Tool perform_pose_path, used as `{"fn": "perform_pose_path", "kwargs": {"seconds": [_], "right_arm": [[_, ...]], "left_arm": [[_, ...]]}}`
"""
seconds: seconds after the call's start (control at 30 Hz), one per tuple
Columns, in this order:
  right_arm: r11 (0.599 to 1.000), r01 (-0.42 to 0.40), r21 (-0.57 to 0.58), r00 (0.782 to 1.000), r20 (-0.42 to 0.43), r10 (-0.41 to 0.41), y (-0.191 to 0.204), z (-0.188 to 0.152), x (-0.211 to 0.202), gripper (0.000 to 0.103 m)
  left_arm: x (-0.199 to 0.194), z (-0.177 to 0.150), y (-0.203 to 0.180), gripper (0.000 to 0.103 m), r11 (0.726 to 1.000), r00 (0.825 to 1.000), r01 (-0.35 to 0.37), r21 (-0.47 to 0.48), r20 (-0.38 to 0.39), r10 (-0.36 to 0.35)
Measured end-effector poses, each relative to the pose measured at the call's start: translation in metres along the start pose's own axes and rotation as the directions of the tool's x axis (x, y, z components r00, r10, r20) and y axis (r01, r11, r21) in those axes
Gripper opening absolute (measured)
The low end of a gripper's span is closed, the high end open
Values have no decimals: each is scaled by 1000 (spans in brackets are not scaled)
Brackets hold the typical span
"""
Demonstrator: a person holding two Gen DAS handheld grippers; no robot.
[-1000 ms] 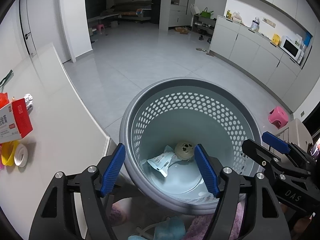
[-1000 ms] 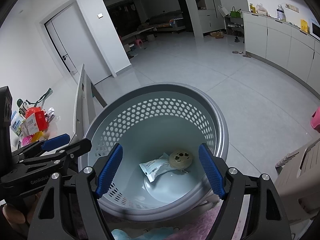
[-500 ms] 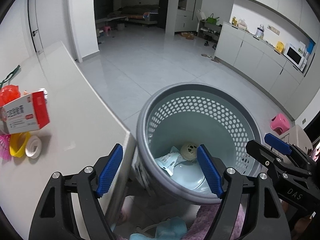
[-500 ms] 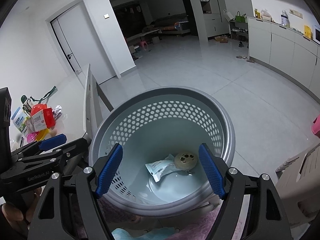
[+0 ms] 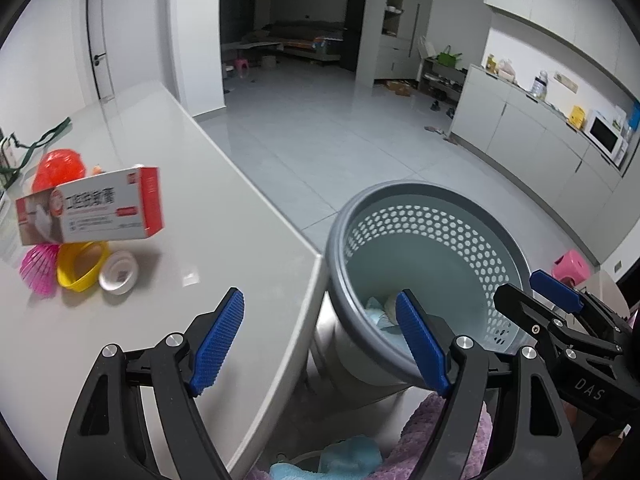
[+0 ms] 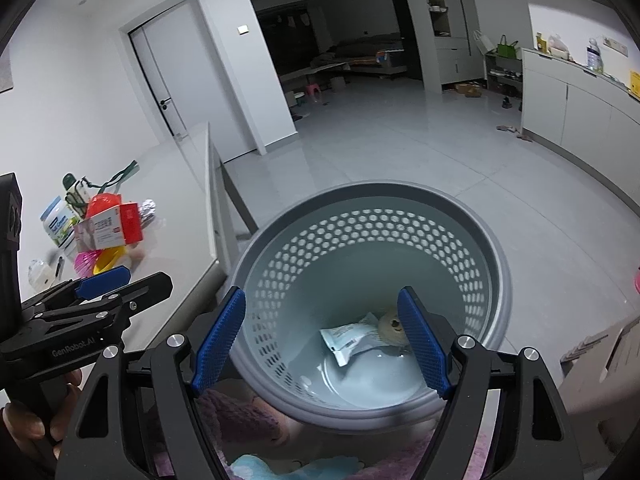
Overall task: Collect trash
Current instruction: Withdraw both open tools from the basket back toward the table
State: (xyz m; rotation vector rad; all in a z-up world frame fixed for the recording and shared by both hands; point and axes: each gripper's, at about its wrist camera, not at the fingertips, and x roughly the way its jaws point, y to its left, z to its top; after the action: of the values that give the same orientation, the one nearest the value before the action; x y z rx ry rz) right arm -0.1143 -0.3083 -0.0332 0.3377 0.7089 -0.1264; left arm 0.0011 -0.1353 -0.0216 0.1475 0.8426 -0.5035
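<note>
Left wrist view: left gripper (image 5: 320, 344) empty, blue pads spread wide, jaws have just been opening a bit more, nothing between them; it hangs over the desk (image 5: 224, 240) corner next to one gray perforated basket (image 5: 436, 200). Right gripper (image 5: 560, 300) shows at the right edge beside the basket. On the desk, one cluster of trash: one red-and-white box (image 5: 92, 210) lying propped on the pile, one crumpled red bag (image 5: 60, 166) behind it, one pink ribbed ring (image 5: 38, 270), one yellow ring (image 5: 80, 268), one small white round lid (image 5: 119, 276) touching the yellow one, one green strap (image 5: 44, 138) farther back. Right wrist view: right gripper (image 6: 320, 340) also wide and empty, held above the basket (image 6: 368, 192) mouth. Two pieces already in the basket bottom: one white-blue wrapper (image 6: 352, 338) and one beige round piece (image 6: 392, 326) just beside it, touching or nearly, cannot tell. Same desk pile seen at left, plus one foil ball (image 6: 147, 206) and one white-blue packet (image 6: 58, 220). Left gripper (image 6: 104, 284) visible at lower left, a hand (image 6: 24, 420) on its handle. Purple and blue fabric sits below the basket in both views.
</note>
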Motion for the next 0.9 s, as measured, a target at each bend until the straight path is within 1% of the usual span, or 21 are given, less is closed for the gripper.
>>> {"fn": "perform_pose_path", "kwargs": {"seconds": [0.4, 0.63, 0.9], "right_arm": [[994, -87, -63, 996, -27, 85, 37, 2, 18, 75], [984, -138, -114, 990, -47, 134, 65, 5, 31, 75], [965, -206, -159, 977, -93, 193, 96, 8, 54, 75]], "left_arm": [[-20, -13, 37, 78, 994, 996, -83, -74, 22, 85], [-32, -20, 66, 78, 981, 988, -143, -134, 31, 149], [-37, -29, 99, 78, 958, 976, -210, -196, 17, 218]]}}
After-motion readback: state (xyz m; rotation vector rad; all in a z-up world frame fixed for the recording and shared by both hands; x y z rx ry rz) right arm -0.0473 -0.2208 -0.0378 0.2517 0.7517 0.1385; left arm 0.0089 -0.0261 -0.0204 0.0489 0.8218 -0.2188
